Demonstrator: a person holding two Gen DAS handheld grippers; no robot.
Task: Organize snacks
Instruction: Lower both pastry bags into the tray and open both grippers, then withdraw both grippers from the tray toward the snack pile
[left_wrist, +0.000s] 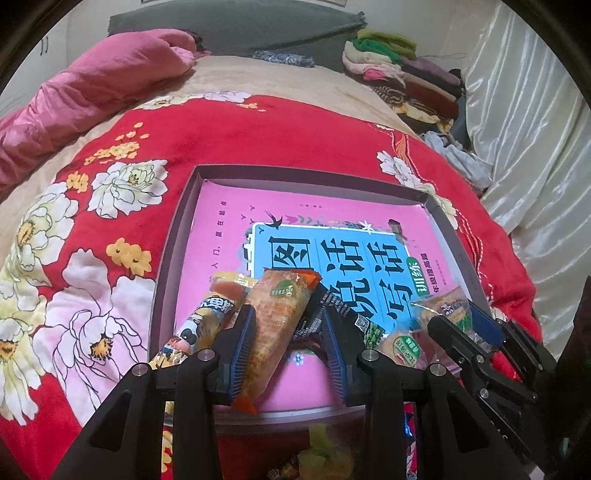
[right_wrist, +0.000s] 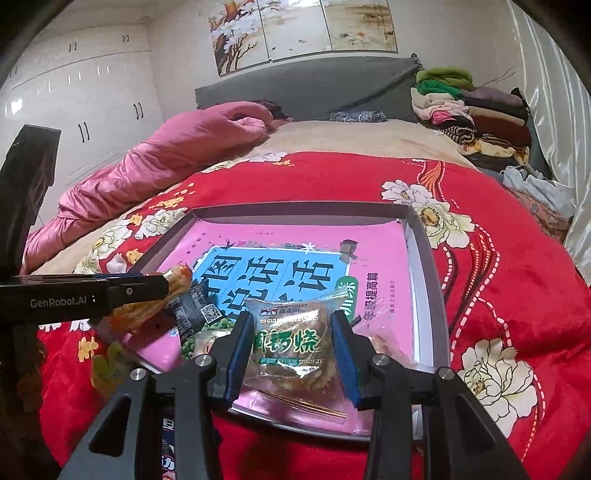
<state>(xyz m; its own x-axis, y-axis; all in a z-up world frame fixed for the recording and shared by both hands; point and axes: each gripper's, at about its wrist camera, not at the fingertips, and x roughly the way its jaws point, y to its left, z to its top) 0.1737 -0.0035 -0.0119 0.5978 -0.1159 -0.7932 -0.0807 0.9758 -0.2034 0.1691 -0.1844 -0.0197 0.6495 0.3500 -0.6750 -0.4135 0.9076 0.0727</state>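
My left gripper (left_wrist: 290, 328) sits low centre of the left wrist view, pads pinching an orange snack pack (left_wrist: 275, 328). The pack runs from upper right to lower left between the fingers, tilted, its orange tail poking out below the left pad. Just left of it lies a yellow cow-print bar (left_wrist: 201, 325), touching the orange pack near the top. A dark pea packet (left_wrist: 343, 314) lies to the right, partly behind my right finger.

My right gripper (right_wrist: 291, 343) is low centre of the right wrist view, pressed onto a clear pastry bag (right_wrist: 291, 343) w/ green lettering; both blue pads touch its sides. Bag is roughly upright, its lower edge over the near part of the box.

All this sits over a shallow grey box (left_wrist: 173, 236) w/ a pink-and-blue book (left_wrist: 236, 221) flat inside, filling most of it. Box rests on a red floral blanket (left_wrist: 229, 129) mid-frame. Pink quilt (left_wrist: 92, 88) upper left, folded clothes stack (left_wrist: 402, 77) upper right, near the pale curtain.
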